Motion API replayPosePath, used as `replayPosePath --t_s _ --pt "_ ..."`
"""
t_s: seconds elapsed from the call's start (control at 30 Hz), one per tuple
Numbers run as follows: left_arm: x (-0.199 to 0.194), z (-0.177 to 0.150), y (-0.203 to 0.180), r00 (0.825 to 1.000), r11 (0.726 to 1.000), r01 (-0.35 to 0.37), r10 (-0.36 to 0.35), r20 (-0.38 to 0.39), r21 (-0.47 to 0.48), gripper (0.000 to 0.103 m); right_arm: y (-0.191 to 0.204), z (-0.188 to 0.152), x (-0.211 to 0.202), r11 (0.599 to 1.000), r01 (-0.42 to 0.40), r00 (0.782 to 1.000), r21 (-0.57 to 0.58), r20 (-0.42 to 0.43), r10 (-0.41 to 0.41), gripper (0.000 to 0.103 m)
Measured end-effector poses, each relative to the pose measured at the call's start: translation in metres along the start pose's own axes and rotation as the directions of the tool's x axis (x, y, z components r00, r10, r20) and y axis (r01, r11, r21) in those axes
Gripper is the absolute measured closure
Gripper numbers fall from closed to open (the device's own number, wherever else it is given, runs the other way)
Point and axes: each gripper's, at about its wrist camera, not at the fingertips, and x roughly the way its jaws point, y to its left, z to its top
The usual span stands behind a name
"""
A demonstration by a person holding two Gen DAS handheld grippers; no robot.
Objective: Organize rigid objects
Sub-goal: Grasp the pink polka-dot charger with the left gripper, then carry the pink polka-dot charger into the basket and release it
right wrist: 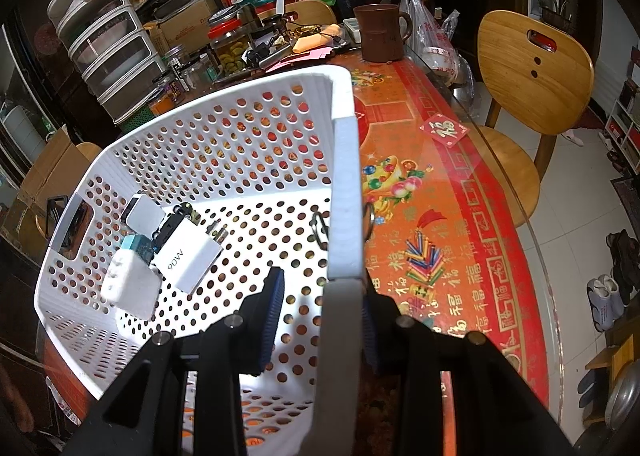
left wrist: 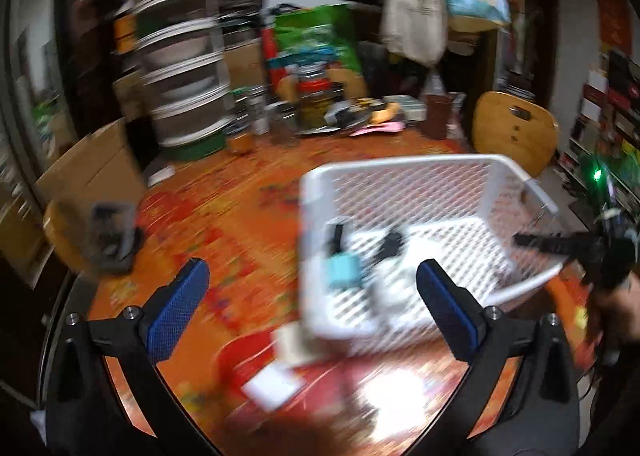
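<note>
The white perforated basket (right wrist: 224,160) stands tilted on the table (right wrist: 440,224) — its right wall is clamped between the right gripper (right wrist: 320,320) fingers. Inside, left of that gripper, lie white chargers (right wrist: 188,258), one marked 90W. The left gripper (left wrist: 312,296) hangs spread wide and empty, the basket just ahead to its right.
</note>
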Motion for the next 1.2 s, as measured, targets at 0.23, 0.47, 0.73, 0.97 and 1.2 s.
replayPosePath --t_s 0.23,0.47,0.73,0.97,1.2 --pt "0.019 -0.102 0.078 0.994 0.988 -0.047 0.031 -0.109 -0.149 0.001 -0.001 0.001 -0.001 1.000 0.002 1.000 0.001 0.003 -0.002 0.068" --pt "0.050 -0.163 0.075 0.989 0.988 -0.019 -0.005 -0.150 -0.154 0.002 -0.002 0.001 -0.001 1.000 0.001 1.000 0.002 0.003 -0.001 0.068" --pt "0.065 -0.178 0.066 0.988 0.988 -0.025 0.001 -0.156 -0.150 0.056 -0.002 0.001 -0.001 1.000 0.002 1.000 0.001 0.003 -0.002 0.068" --pt "0.051 -0.168 0.070 0.993 0.989 -0.030 0.013 -0.119 -0.147 0.061 -0.002 0.001 -0.002 1.000 -0.001 1.000 0.000 0.003 0.001 0.068" --pt "0.031 -0.133 0.081 0.997 0.987 -0.067 0.059 -0.055 -0.149 0.061 -0.002 0.001 -0.002 1.000 0.000 1.000 -0.001 0.003 0.000 0.068"
